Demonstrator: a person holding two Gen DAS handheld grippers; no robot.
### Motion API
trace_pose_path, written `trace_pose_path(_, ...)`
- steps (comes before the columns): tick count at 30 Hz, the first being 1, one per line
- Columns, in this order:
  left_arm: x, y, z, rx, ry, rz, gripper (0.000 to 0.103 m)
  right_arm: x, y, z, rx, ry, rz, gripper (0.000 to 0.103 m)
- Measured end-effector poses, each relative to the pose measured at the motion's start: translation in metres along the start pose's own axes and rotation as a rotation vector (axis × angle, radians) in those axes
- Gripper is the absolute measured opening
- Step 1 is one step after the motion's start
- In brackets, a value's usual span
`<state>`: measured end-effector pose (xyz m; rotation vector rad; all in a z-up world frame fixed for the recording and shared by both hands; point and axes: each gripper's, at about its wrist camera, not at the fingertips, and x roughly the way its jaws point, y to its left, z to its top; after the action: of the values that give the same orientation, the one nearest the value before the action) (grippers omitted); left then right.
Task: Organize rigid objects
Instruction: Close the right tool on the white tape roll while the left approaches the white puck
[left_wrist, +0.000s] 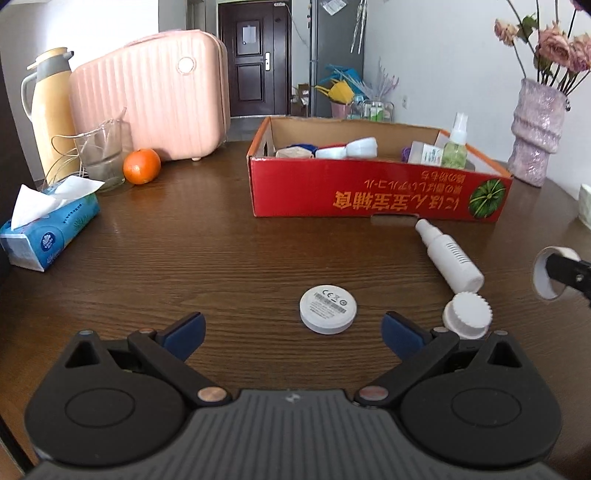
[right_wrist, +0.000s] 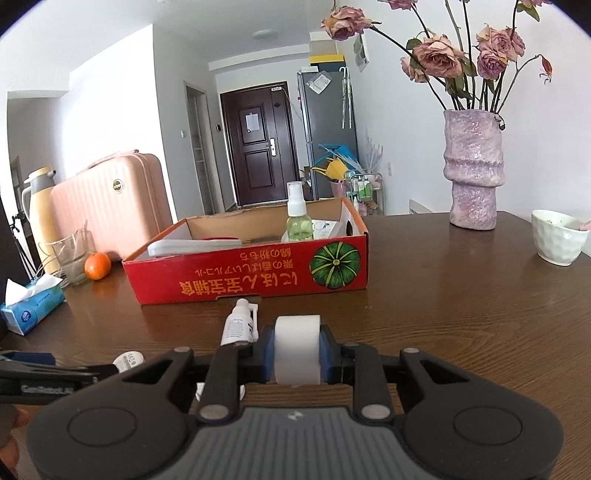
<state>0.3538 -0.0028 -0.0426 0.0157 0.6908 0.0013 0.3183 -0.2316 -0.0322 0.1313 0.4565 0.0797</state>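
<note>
My left gripper (left_wrist: 291, 330) is open and empty just above the brown table. A white round puck (left_wrist: 328, 309) lies between and just ahead of its fingertips. A white ridged cap (left_wrist: 469, 315) sits by the right finger, and a white spray bottle (left_wrist: 448, 254) lies beyond it. My right gripper (right_wrist: 297, 349) is shut on a white tape roll (right_wrist: 297, 349), held above the table; the roll also shows in the left wrist view (left_wrist: 550, 273). The red cardboard box (left_wrist: 380, 197), also in the right wrist view (right_wrist: 247, 275), holds a green spray bottle (right_wrist: 298, 218) and several other items.
A tissue pack (left_wrist: 48, 229), glass jug (left_wrist: 101, 157), orange (left_wrist: 142, 166), yellow thermos (left_wrist: 48, 110) and pink case (left_wrist: 151, 96) stand at the left. A purple vase (right_wrist: 474, 170) and a white bowl (right_wrist: 557, 236) stand at the right.
</note>
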Motion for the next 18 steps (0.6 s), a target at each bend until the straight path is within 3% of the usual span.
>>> trace_pose_path(11,0.023,-0.003,0.006,0.007,0.028,-0.001,0.103,-0.001,0.001,0.000,-0.003,-0.003,0.002,0.023)
trace_pose_path(18,0.026,-0.011,0.006,0.037,0.026,-0.014,0.092,0.000,0.002,-0.001,-0.006,0.001,0.002,0.023)
